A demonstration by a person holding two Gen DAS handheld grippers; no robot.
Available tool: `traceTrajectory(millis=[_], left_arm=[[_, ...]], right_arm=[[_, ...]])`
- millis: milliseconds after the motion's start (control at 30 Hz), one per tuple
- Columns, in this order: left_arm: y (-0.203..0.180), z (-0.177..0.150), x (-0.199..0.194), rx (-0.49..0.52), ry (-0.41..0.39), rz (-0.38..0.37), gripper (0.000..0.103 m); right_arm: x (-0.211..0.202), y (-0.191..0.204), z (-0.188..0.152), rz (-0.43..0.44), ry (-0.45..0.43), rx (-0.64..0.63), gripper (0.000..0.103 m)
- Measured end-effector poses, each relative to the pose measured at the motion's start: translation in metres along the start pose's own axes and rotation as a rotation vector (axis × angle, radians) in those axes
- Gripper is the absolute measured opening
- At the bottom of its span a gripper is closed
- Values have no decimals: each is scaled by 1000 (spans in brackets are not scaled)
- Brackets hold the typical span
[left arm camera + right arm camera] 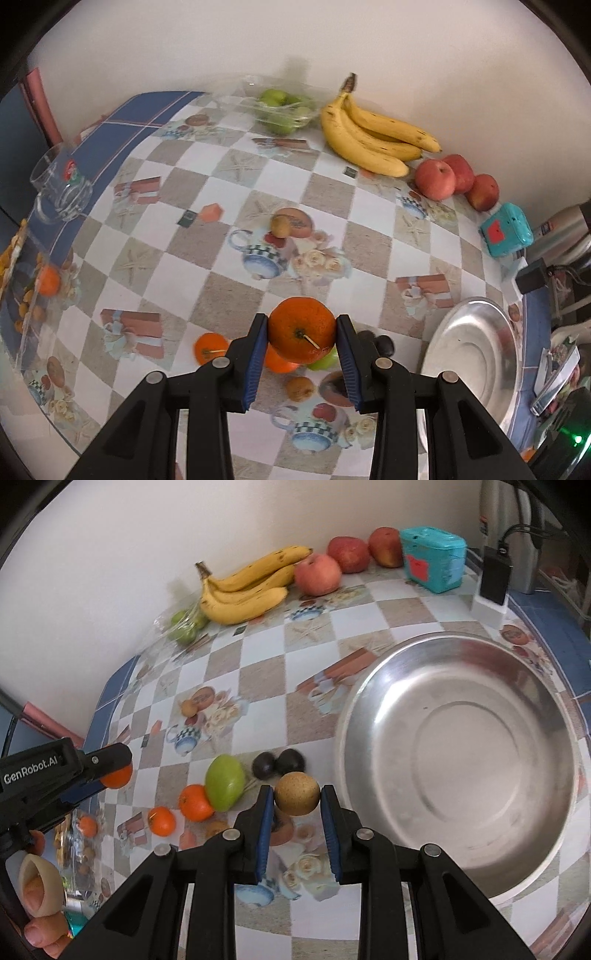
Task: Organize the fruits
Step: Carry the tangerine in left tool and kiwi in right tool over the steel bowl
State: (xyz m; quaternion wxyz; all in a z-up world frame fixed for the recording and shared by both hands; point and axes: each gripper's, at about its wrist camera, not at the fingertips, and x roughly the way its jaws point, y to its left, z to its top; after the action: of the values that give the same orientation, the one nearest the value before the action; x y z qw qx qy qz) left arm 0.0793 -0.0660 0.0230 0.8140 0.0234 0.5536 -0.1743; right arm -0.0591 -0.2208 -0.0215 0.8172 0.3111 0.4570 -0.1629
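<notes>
Currently, held fruit, left: an orange [301,329] with a short stem, pinched between the blue pads of the left gripper [301,334] and lifted clear of the table.
Held fruit, right: a small round brown fruit [296,793], speckled, clamped between the narrow-set blue pads of the right gripper [296,797], just beside the rim of the metal bowl.
Loose fruit near the grippers: a green fruit [224,787] lies touching an orange tangerine [195,802]; a second tangerine [161,821] sits just beside them; two dark round fruits [279,763] rest side by side behind the brown one.
Metal bowl: a wide, shiny steel bowl [373,686] on the right side of the table, nothing inside it.
Far fruit: a bunch of bananas [245,587] lies against the wall, three red apples [317,574] in a row to its right, and green fruits in a clear bag [183,626] to its left.
Lone fruit: another small brown fruit [280,226] sits mid-table, well apart from the rest.
Table: a checked, printed tablecloth [236,206] with teapot and starfish pictures.
Other items: a teal box [432,559] beside the apples; a glass mug [61,184] at the far left edge.
Person: fingertips [38,886] show at the lower left of the right wrist view.
</notes>
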Motion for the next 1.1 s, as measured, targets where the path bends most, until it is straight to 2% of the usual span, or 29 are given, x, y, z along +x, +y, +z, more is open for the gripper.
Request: traceTrajectory(millis=[467,600,667,933,1100], left_arm=[[-81,-34,8,247,15,-67,39],[-101,-49,17,313,63,-98,39],[-109,-54,21,337,76,-92,39],[-151,-61,28,389,128,-146,39],[-178,-60,32,419,108,-176,39]], right_arm=[[-21,-89,10,-154,-26,223,27],[-28,-110,9,-197,-33,269,27],[-32,-120,8,-215,-35,289,27],[-40,-142,7,-248,-51,331,27],[-45,-151,9,-275,-61,329,27]])
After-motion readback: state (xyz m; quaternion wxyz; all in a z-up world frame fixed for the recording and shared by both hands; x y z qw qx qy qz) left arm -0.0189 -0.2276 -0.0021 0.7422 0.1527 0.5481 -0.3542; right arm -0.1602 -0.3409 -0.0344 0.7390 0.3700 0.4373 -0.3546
